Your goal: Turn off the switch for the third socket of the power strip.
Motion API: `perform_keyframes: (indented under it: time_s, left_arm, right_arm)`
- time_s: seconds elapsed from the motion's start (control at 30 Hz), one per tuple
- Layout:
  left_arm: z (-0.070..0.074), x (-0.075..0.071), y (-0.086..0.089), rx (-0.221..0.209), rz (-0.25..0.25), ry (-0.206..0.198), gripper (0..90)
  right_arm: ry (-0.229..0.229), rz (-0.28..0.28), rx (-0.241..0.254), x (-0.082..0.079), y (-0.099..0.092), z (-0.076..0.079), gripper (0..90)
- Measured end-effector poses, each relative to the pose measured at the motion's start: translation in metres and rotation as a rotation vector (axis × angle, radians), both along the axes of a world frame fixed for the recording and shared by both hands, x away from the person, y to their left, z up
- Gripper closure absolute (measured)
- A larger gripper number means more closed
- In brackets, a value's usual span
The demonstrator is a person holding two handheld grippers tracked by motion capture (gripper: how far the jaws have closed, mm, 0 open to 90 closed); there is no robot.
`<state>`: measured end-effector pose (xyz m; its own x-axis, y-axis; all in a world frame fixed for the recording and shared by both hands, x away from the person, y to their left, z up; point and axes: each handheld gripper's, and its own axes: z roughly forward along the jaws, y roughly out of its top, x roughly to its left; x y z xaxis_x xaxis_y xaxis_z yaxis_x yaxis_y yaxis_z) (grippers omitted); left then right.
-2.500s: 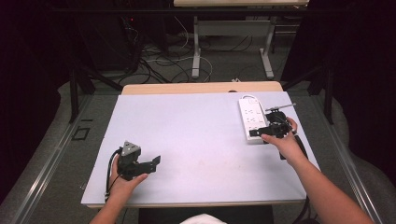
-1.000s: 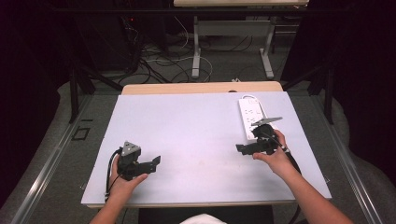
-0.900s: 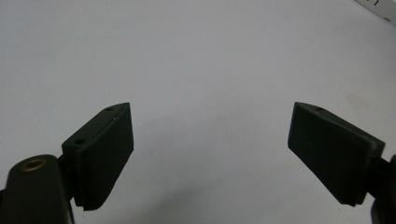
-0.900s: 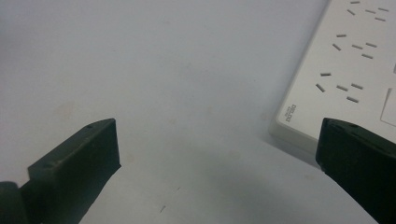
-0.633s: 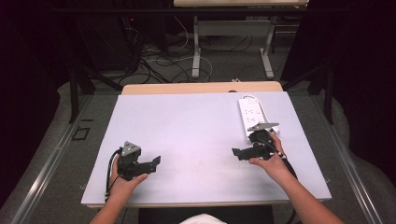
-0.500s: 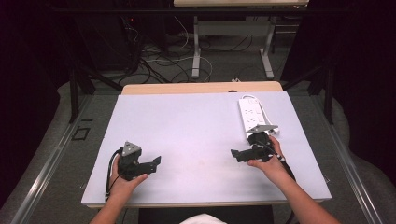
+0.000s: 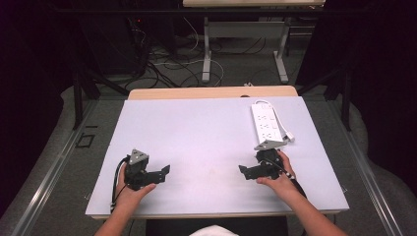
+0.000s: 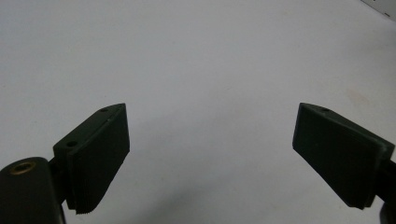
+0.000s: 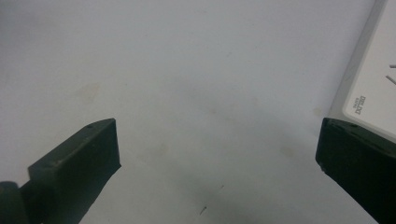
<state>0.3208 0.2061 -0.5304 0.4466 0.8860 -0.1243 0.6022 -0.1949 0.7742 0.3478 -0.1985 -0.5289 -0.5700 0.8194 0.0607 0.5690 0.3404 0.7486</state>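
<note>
Since the earlier frames: your right gripper (image 7: 247,170) has come away from the power strip (image 7: 266,125), travelling toward 6 o'clock, and now rests near the front edge of the table (image 7: 206,137). Your left gripper (image 7: 162,172) has not shifted; it sits at 8 o'clock on the tabletop.

Item, power strip: white, lying flat at 2 o'clock, long axis running roughly 12 to 6, cord end at the far side. Its near end lies just beyond your right hand (image 7: 278,177). In the right gripper view its corner (image 9: 369,93) shows at 3 o'clock, beside the right-hand jaw but apart from it.

Item, right gripper: jaws wide apart, holding nothing, bare table between them.

Item, left gripper (image 8: 212,154): jaws wide apart, holding nothing.

Step in hand, as judged: the strip looks set down and released; both hands sit in a resting pose, so the handling appears finished or paused.

Next move, if you return to the strip: reach toward 1 o'clock with the right gripper, straddle the near end, and close squarely across its width.
</note>
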Motion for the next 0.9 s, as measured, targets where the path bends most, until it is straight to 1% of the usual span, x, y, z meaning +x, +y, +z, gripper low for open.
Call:
perform_keyframes:
  time_s: [0.17, 0.2, 0.23, 0.4, 0.43, 0.47, 0.5, 0.53, 0.57, 0.6, 0.63, 0.7, 0.77, 0.83, 0.87, 0.9]
  left_arm:
    - [-0.001, 0.000, -0.001, -0.001, -0.001, -0.009, 9.4]
    - [0.000, 0.000, -0.001, -0.001, -0.002, -0.010, 9.3]
    - [-0.001, 0.000, -0.001, 0.000, -0.003, -0.010, 9.2]
    - [-0.001, 0.000, -0.001, 0.006, -0.006, -0.014, 8.1]
    - [-0.001, 0.000, -0.001, 0.005, -0.006, -0.012, 7.8]
    - [-0.001, 0.000, -0.001, 0.004, -0.007, -0.010, 7.6]
    - [-0.001, 0.000, -0.001, 0.004, -0.008, -0.010, 7.6]
    - [-0.001, 0.001, -0.001, 0.005, -0.009, -0.009, 7.4]
    - [-0.001, 0.001, -0.001, 0.006, -0.010, -0.010, 7.2]
    - [-0.001, 0.001, -0.001, 0.007, -0.010, -0.011, 7.1]
    - [-0.001, 0.001, -0.001, 0.007, -0.011, -0.011, 7.0]
    - [-0.001, 0.001, 0.000, 0.012, -0.016, -0.009, 6.7]
    - [0.000, 0.001, 0.000, 0.017, -0.023, 0.001, 6.5]
    - [-0.001, 0.001, 0.000, 0.017, -0.024, -0.001, 6.3]
    - [0.000, 0.001, 0.000, 0.024, -0.029, -0.005, 6.2]
    - [0.000, 0.001, 0.000, 0.023, -0.028, 0.000, 6.1]
  right_arm:
    - [-0.011, 0.008, -0.002, -0.002, 0.002, -0.003, 0.0]
    - [-0.025, 0.014, -0.003, -0.002, 0.002, -0.004, 0.0]
    - [-0.018, 0.012, -0.007, -0.003, 0.003, -0.005, 0.0]
    - [-0.031, 0.026, -0.008, -0.004, 0.004, -0.010, 0.0]
    - [-0.025, 0.024, -0.008, -0.005, 0.005, -0.010, 0.0]
    - [-0.033, 0.026, -0.004, -0.005, 0.005, -0.011, 0.0]
    - [-0.029, 0.027, -0.005, -0.005, 0.005, -0.012, 0.0]
    - [-0.040, 0.031, -0.002, -0.005, 0.005, -0.013, 0.0]
    - [-0.030, 0.030, -0.004, -0.006, 0.005, -0.014, 0.0]
    - [-0.038, 0.032, -0.002, -0.006, 0.006, -0.015, 0.0]
    - [-0.030, 0.030, -0.004, -0.006, 0.006, -0.016, 0.0]
    - [-0.035, 0.031, -0.001, -0.006, 0.007, -0.017, 0.0]
    - [-0.039, 0.036, 0.004, -0.005, 0.007, -0.018, 0.0]
    - [-0.047, 0.036, 0.014, -0.005, 0.007, -0.019, 0.0]
    - [-0.049, 0.033, 0.011, -0.005, 0.007, -0.019, 0.0]
    - [-0.040, 0.037, 0.010, -0.005, 0.007, -0.018, 0.0]
